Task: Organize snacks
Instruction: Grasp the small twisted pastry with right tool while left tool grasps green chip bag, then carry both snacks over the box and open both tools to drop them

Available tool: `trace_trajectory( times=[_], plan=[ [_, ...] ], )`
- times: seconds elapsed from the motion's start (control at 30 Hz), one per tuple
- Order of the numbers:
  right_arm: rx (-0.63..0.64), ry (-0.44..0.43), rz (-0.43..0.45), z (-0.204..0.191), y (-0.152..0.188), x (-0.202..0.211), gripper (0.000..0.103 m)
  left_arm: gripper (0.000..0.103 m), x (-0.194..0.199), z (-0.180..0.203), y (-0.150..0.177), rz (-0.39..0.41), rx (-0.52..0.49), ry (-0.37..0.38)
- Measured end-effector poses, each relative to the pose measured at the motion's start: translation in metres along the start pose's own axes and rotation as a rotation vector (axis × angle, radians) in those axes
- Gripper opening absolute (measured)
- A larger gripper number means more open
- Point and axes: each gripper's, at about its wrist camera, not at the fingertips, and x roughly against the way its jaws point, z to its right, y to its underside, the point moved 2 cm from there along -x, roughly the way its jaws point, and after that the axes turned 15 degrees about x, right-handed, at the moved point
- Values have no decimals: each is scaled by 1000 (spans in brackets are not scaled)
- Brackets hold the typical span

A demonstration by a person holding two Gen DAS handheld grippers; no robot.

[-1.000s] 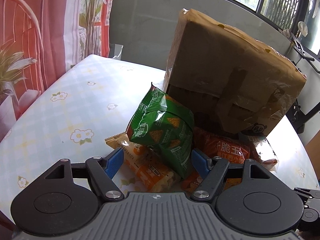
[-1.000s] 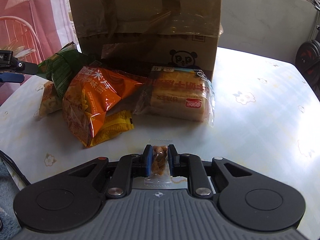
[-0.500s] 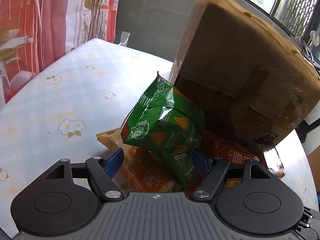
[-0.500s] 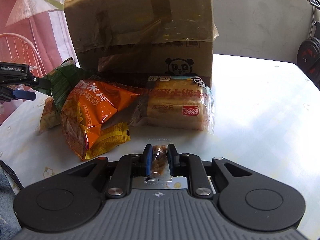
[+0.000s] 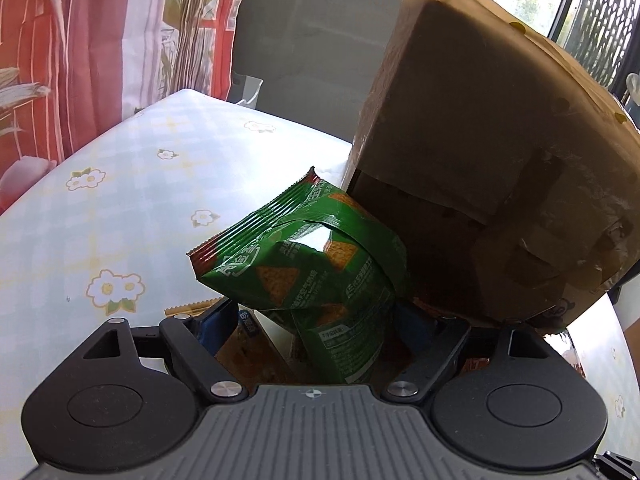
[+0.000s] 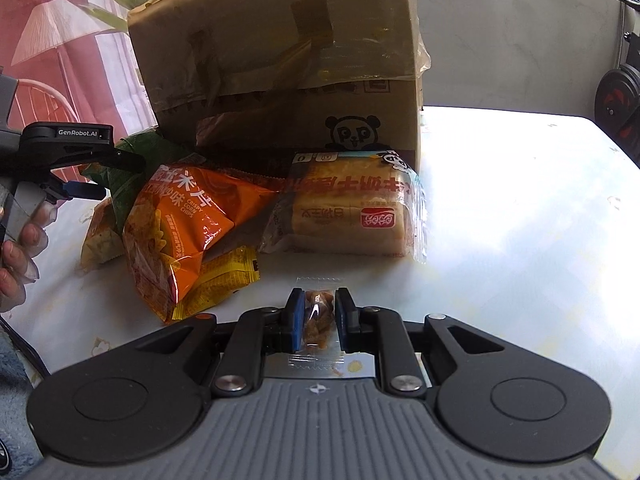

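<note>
Left gripper (image 5: 312, 320): wide, just opening, astride green chip bag (image 5: 312, 264) | right gripper (image 6: 317, 312): clamped on small wrapped snack (image 6: 318, 316)

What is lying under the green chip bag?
Under the green chip bag a tan-edged snack packet shows, printed in orange; most of it is covered, so its contents stay hidden.

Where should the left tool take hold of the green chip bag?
Grip the green chip bag across its puffy middle, coming from the near side as the left tool now points. The bag stands tilted against the cardboard box, so the far side is blocked; the open jaws, just widening, already straddle its lower half.
</note>
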Motion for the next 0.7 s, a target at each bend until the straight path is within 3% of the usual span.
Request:
trace_trajectory(
  times=[0.13, 0.47, 0.7],
  plan=[
    [3, 3, -5, -1, -1, 1, 18, 67, 15, 5, 1, 50, -70, -20],
    [-42, 15, -8, 2, -1, 11, 18, 65, 72, -13, -2, 81, -74, 23],
    [-58, 22, 80, 7, -15, 33, 18, 65, 112, -16, -2, 167, -99, 41]
  ],
)
